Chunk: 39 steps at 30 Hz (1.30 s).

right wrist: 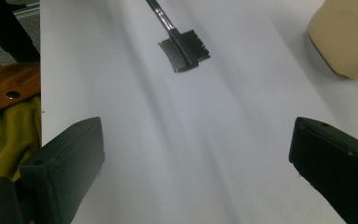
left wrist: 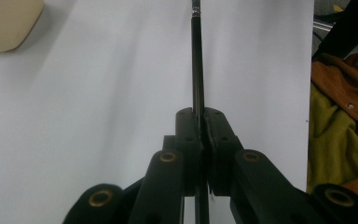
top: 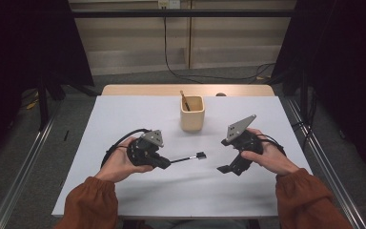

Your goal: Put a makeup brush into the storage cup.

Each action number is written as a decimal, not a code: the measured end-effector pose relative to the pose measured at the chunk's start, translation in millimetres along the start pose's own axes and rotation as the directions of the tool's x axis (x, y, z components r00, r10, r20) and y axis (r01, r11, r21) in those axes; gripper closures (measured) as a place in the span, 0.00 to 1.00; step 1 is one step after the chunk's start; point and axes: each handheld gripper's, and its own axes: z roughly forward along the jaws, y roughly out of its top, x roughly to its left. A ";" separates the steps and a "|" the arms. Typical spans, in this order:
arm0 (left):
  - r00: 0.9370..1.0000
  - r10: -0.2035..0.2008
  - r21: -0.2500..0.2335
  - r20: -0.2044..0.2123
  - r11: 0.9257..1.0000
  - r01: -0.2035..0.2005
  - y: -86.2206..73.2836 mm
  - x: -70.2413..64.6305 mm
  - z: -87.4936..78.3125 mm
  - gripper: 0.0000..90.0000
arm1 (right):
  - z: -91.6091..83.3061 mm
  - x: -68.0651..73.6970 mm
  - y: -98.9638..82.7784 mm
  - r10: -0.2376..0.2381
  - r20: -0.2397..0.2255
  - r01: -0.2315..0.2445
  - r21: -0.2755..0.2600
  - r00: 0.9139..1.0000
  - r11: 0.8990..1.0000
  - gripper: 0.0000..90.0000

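My left gripper (top: 167, 163) is shut on the handle of a thin black tool (top: 186, 159) whose small flat comb-like head (top: 201, 155) points right, just above the white table (top: 124, 114). In the left gripper view the handle (left wrist: 196, 60) runs straight out from between the closed jaws of the gripper (left wrist: 201, 116). My right gripper (top: 228, 168) is at the right, open, with nothing between its fingers. In the right gripper view its fingers (right wrist: 70, 163) stand wide apart around the gripper's gap (right wrist: 198, 140), and the tool head (right wrist: 185, 49) lies ahead of them.
A cream square cup (top: 192, 113) stands at the table's middle back with a brown stick (top: 184, 101) leaning in it. The cup also shows as a corner (left wrist: 7, 23) and at the upper right (right wrist: 347, 37). Orange sleeves (top: 90, 200) come in from the near edge.
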 end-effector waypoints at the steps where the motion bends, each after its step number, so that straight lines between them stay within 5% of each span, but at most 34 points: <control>1: 1.000 -0.002 -0.003 -0.001 1.000 0.002 -1.1 -0.1 -0.9 0.95 | -0.3 0.7 -2.4 0.006 0.003 -0.006 -0.002 1.000 1.000 0.04; 14: 1.000 -0.016 -0.064 -0.007 0.998 0.016 -11.1 -10.7 -8.6 0.95 | -7.9 9.0 -36.3 0.116 0.069 -0.109 -0.094 0.991 0.990 0.04; 25: 0.998 -0.052 -0.119 -0.031 0.992 0.048 -16.9 -13.7 -8.9 0.95 | -4.6 23.2 -44.5 0.143 0.037 -0.134 -0.192 0.989 0.972 0.03; 39: 0.994 -0.100 -0.264 -0.037 0.961 0.087 -35.3 -17.0 -5.6 0.95 | -13.0 25.0 -47.0 0.173 0.002 -0.163 -0.333 0.985 0.929 0.03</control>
